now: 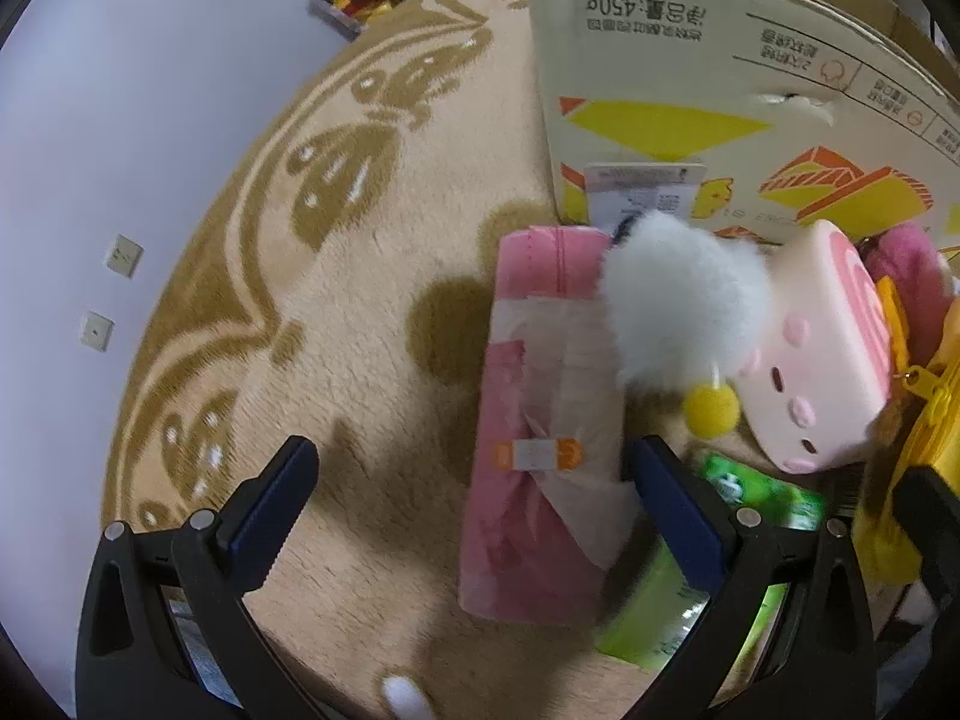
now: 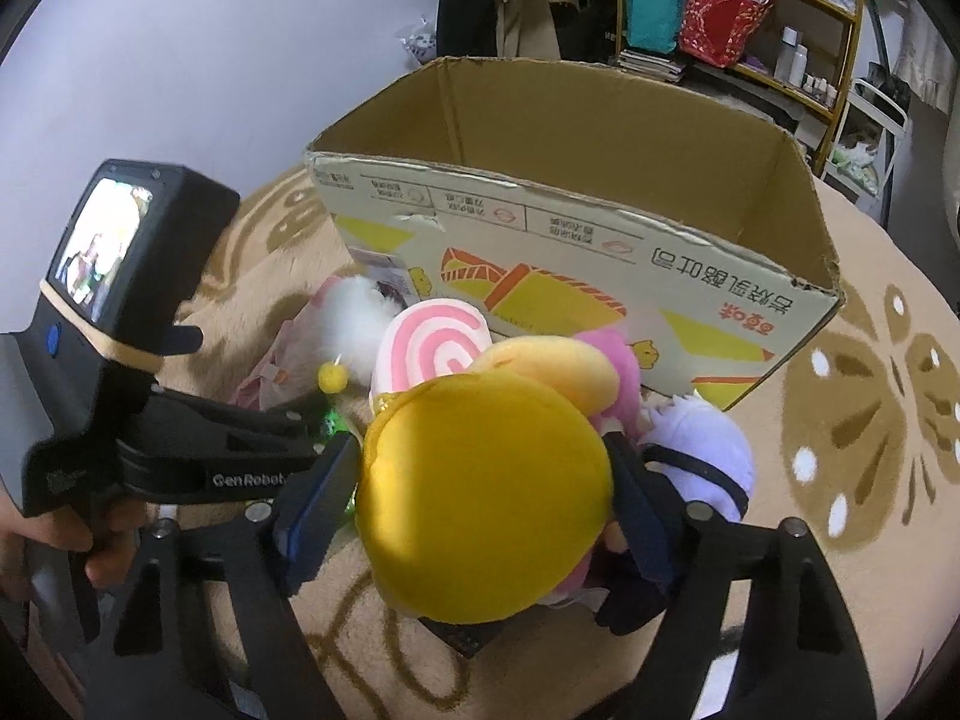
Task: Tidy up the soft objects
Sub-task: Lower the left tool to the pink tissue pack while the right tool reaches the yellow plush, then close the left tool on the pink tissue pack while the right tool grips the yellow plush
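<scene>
While heaped before the cardboard box (image 2: 576, 252), soft toys are being sorted.
Yellow plush (image 2: 480, 498) is flanked by right gripper (image 2: 480, 516) jaws; contact cannot be told. Left gripper (image 1: 474, 516) jaws are held apart over pink pack (image 1: 540, 420).

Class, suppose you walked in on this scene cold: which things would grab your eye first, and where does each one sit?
The round yellow plush fills the middle of the right wrist view, between the right gripper's two fingers. Behind it stands the open cardboard box on the patterned beige rug. In the left wrist view, a pink packet lies between the open left gripper's fingers, beside a fluffy white toy.
</scene>
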The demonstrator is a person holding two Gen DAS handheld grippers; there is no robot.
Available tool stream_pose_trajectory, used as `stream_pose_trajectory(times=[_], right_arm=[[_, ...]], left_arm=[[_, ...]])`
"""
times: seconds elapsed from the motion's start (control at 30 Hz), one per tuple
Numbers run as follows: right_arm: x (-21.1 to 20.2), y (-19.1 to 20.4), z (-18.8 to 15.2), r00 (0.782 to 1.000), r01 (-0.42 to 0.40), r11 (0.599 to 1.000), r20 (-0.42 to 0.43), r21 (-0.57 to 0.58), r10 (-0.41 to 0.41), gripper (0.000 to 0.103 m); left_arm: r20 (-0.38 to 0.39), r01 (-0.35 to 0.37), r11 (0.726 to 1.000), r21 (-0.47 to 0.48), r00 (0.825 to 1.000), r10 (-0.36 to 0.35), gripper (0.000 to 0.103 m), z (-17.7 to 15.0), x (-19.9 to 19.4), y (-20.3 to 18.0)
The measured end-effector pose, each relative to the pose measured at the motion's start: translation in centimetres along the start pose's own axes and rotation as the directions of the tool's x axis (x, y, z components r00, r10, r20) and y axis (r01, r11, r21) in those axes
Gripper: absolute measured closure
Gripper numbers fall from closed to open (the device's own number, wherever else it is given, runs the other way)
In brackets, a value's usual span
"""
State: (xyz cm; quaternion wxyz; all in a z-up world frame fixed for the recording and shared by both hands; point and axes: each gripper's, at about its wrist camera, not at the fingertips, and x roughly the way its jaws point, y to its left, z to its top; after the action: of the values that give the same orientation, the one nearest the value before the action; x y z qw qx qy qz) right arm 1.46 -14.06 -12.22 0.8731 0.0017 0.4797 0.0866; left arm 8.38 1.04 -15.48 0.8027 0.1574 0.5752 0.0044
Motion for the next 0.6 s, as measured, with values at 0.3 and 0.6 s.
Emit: stream_pose_trajectory(times=[0.3,0.6], right_arm=[[-0.2,-0.8,0.4,1.000,-0.016,0.999,0.018,0.030,0.015,0.032],[-1.0,-2.0,0.5,0.998,-0.060,0.996,0.032,0.067,0.058,0.046]], left_arm=[[-0.010,0.129,0.989,-0.066,0.991,-0.130,0.058,0.1,0.6,0.6],[0.015,0.088,0.988,-0.127,0.996,-0.087,0.059,0.0,0.3,1.5]])
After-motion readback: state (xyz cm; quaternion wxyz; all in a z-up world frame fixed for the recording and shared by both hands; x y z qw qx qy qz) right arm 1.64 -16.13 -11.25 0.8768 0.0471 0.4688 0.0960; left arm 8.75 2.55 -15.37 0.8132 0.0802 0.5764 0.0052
